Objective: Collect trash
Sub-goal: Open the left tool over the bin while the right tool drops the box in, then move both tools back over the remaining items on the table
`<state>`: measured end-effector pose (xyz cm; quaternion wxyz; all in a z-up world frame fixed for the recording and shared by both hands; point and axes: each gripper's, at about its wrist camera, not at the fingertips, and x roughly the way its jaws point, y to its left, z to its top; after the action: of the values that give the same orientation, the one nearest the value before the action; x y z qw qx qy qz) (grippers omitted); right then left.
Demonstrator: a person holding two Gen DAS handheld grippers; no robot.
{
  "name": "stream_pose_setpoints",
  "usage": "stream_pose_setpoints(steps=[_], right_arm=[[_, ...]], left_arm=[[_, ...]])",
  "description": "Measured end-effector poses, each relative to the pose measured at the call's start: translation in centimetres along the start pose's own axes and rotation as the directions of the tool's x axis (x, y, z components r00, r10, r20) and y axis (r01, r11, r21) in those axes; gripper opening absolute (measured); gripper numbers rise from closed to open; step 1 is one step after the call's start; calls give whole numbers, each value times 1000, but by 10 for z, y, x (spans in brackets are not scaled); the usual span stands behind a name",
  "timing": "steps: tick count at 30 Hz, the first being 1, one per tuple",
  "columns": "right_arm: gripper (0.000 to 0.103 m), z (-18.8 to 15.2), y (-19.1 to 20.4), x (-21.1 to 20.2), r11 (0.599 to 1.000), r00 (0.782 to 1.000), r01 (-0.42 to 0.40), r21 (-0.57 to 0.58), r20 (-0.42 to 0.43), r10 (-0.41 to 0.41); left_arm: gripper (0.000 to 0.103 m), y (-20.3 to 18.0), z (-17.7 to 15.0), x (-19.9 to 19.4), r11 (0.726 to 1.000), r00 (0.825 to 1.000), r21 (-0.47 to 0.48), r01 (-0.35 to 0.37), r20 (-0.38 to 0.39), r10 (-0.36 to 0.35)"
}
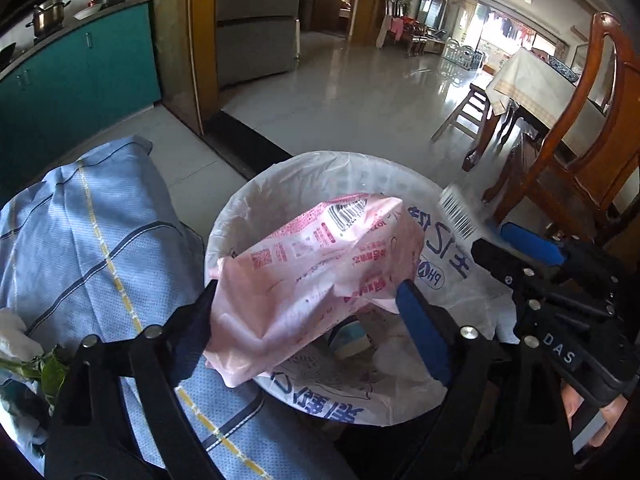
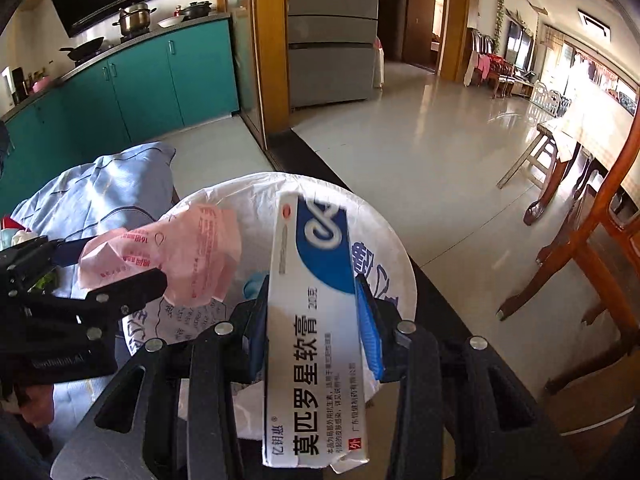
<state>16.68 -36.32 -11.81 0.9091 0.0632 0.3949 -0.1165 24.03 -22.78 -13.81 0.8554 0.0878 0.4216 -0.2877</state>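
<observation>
A round trash bin lined with a white printed bag [image 1: 460,312] [image 2: 384,236] stands below both grippers. My left gripper [image 1: 308,300] is shut on a crumpled pink plastic wrapper [image 1: 320,272] and holds it over the bin's opening; the wrapper also shows in the right wrist view [image 2: 188,256]. My right gripper [image 2: 316,312] is shut on a white and blue ointment box [image 2: 316,320], held upright over the bin. In the left wrist view the right gripper [image 1: 516,248] is at the right with the box's barcode end [image 1: 458,210]. Some trash lies inside the bin [image 1: 352,336].
A table with a blue checked cloth [image 1: 92,240] stands left of the bin, with leaves [image 1: 44,372] on it. Wooden chairs [image 1: 580,152] and a dining table [image 1: 532,80] are at the right. Teal kitchen cabinets [image 2: 132,88] are behind on the left. Glossy tiled floor [image 2: 440,140] lies beyond.
</observation>
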Motion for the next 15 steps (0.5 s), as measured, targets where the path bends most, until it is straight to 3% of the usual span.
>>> stream_pose_setpoints(steps=[1,3,4,8,11,15], right_arm=[[45,1,1,1,1000,1000,-1,-3,3,1],[63,5,4,2,1000,1000,5,-13,13,-5],[67,5,4,3,1000,1000,9,-18,21,-9],[71,10,13,5,1000,1000,9,-27,27,-8],[84,9,28,-4,999,998,-27,-40,54,29],[86,1,70,-7,987,992,-109,-118,45,115]], left_arm=[[93,4,-2,-7,1000,1000,-3,-8,18,8],[97,9,-4,-19,1000,998,-6,-26,49,26],[97,12,-5,-25,999,998,-10,-32,59,32],[98,33,-12,-57,994,990,-47,-103,89,107],[98,63,-33,-97,968,957,-105,-228,160,243],[99,128,-69,-135,883,882,-238,-405,153,446]])
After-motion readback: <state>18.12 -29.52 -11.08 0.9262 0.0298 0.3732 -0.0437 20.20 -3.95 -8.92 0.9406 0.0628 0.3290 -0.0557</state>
